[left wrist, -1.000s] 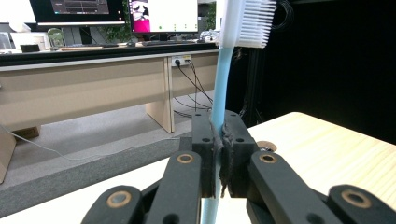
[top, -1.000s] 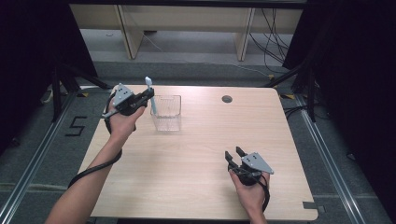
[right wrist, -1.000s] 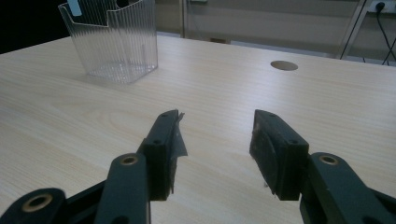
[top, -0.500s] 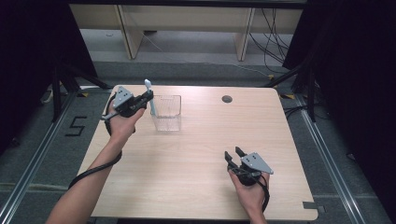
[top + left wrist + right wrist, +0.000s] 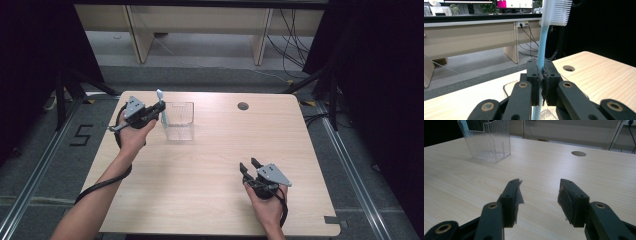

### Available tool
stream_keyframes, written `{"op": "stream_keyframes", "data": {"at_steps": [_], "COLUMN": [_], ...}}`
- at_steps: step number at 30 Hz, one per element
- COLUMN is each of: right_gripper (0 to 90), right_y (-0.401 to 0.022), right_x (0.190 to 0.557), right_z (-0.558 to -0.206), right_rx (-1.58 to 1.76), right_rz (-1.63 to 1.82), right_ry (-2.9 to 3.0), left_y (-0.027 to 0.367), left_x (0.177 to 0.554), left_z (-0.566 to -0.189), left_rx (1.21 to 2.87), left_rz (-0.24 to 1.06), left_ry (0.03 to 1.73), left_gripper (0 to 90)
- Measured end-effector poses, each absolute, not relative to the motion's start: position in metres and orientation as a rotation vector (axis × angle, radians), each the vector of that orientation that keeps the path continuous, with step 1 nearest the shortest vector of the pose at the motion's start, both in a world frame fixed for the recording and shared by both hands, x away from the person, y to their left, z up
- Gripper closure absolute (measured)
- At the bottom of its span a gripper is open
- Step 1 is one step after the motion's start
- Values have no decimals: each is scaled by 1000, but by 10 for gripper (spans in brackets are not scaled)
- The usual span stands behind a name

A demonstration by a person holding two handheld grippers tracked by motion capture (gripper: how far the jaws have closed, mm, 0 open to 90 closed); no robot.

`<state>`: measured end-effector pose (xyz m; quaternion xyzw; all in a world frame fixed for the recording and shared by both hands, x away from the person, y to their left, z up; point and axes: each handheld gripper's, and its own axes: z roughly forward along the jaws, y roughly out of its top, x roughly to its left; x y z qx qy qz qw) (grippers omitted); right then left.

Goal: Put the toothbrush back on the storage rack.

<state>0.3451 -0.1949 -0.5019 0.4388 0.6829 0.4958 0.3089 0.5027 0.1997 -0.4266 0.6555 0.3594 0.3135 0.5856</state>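
My left tongs [image 5: 156,113] squeeze a blue toothbrush [image 5: 543,37] upright, bristles up, just beside the clear plastic holder [image 5: 178,121] on the counter [image 5: 215,165]. My right tongs [image 5: 249,166] are wide open, holding nothing.

The toothbrush [image 5: 541,45] has a light blue handle and white bristles. Just beside it, the holder [image 5: 178,120] is clear plastic with fine vertical ribs. The worktop [image 5: 220,165] is pale wood grain. Both hand-held grippers [image 5: 150,114] [image 5: 251,165] are black, each topped by a grey plate.
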Motion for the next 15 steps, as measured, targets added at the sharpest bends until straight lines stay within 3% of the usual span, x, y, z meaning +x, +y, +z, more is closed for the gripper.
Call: {"op": "stream_keyframes", "data": {"at_steps": [15], "right_gripper": [519], "right_y": [-194], "right_x": [346], "right_z": [-503], "right_rx": [1166], "right_rz": [1329], "right_ry": [1805], "left_y": [199], "left_x": [504], "left_z": [-437], "left_rx": [1545], "left_rz": [725], "left_ry": [855], "left_gripper": [848]}}
